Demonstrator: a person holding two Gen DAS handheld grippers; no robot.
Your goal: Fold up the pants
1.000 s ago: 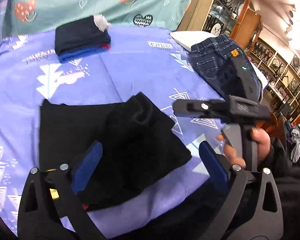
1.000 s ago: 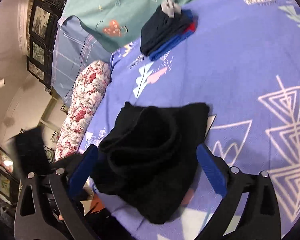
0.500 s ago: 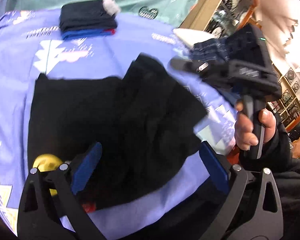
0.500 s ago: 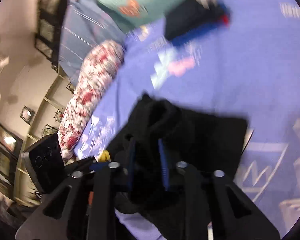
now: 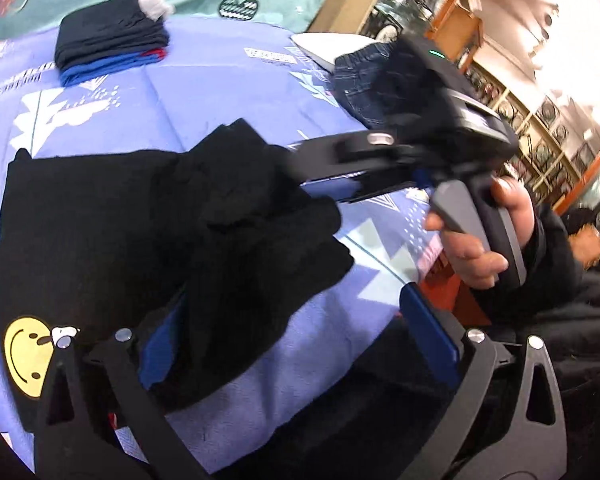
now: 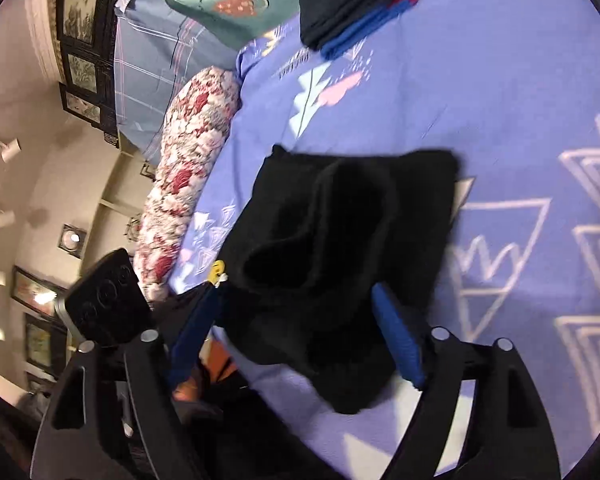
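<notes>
- Black pants (image 5: 140,220) lie half-folded mid-frame on the bed (image 5: 228,92), bunched for another fold.
- Left tool (image 5: 300,340) gapes apart; right tool (image 6: 300,340) apart too, straddling fabric.

Place: a home bedroom is indicated.
Bed: a purple printed sheet (image 6: 480,92) and floral bolster (image 6: 188,176) are seen.
Walls: framed pictures (image 6: 78,12) are hung.

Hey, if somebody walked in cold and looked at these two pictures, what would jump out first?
The rumpled black pants heaped mid-bed on the purple bedspread, a yellow smiley patch at their near-left corner. Next, the right hand-held gripper reaching in from the right over the fabric. Farther back sit a stack of folded clothes and blue jeans at the bed's right edge.
</notes>
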